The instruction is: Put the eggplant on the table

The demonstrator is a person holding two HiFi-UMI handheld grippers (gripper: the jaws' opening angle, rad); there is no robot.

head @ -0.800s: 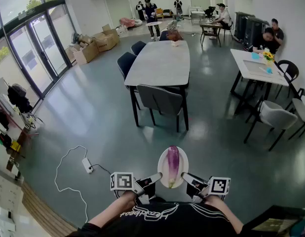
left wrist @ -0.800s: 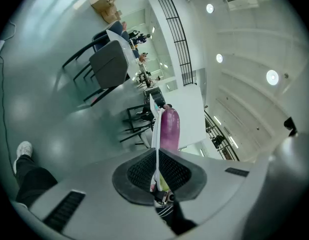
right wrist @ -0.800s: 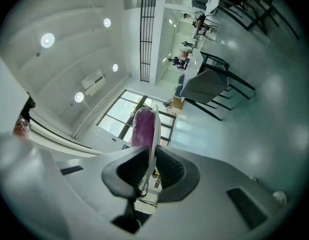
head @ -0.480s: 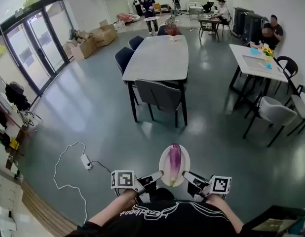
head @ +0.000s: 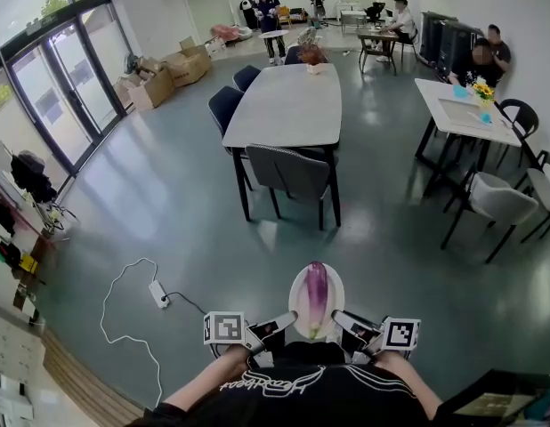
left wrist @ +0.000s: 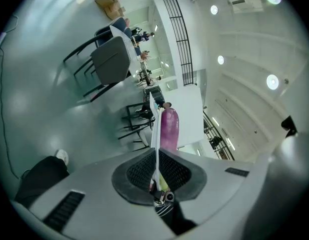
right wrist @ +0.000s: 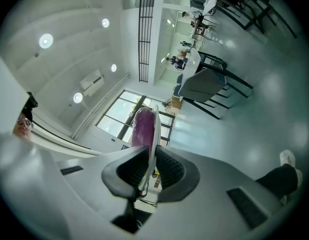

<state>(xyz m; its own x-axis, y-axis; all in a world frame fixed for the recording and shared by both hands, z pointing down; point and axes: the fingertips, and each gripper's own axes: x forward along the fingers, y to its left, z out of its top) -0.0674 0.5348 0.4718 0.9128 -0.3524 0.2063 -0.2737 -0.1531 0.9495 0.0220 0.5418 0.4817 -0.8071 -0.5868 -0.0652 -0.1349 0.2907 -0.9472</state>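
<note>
A purple eggplant (head: 317,290) lies on a white plate (head: 298,297) that I carry low in front of my body. My left gripper (head: 282,321) is shut on the plate's left rim, and my right gripper (head: 339,318) is shut on its right rim. In the left gripper view the plate's edge (left wrist: 154,134) runs between the black pads with the eggplant (left wrist: 169,129) beyond. The right gripper view shows the same plate rim (right wrist: 155,129) and eggplant (right wrist: 142,126). The long grey table (head: 288,106) stands some way ahead across the floor.
Dark chairs (head: 288,174) ring the grey table, one at its near end. A white table (head: 459,112) with chairs stands at the right. A power strip with a white cable (head: 158,294) lies on the floor at the left. Several people are at the far end.
The view has shifted slightly; the plate with the eggplant sits a little lower in the frame and the table appears marginally nearer. Both grippers keep their hold on the plate.
</note>
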